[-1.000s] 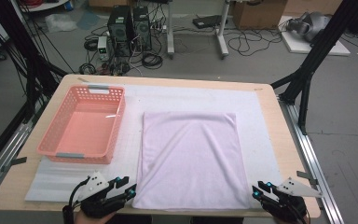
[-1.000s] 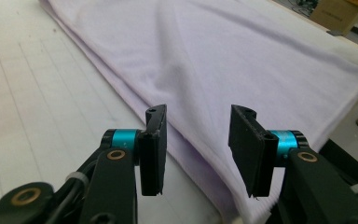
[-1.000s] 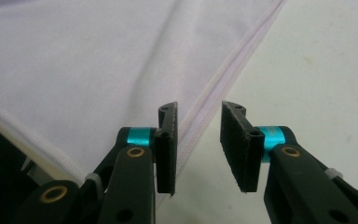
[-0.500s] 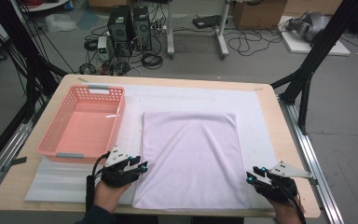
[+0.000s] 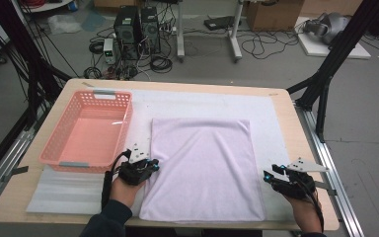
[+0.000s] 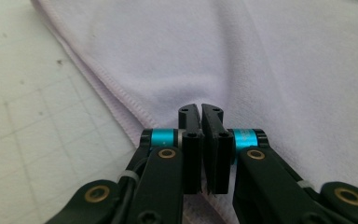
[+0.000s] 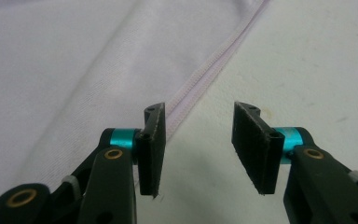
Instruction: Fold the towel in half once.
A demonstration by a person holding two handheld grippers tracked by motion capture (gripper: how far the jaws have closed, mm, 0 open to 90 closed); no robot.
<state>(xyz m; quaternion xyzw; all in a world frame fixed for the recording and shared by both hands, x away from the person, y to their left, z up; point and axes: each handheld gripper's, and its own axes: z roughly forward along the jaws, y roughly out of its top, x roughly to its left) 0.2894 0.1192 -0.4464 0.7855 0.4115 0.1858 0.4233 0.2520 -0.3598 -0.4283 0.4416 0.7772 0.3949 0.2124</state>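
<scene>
White gridded mat (image 5: 212, 101); left tool (image 6: 201, 111) pinches soft lilac towel (image 5: 202, 163) hem, right tool (image 7: 200, 116) just opening (straddling stitched hem).

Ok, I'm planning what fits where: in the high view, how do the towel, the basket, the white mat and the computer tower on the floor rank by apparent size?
1. White mat
2. Lilac towel
3. Pink basket
4. Computer tower; it stands farther from the camera, so its true size is unsure.

Right gripper (image 7: 198, 149) jaws parted over towel (image 7: 74, 70) hem.
</scene>
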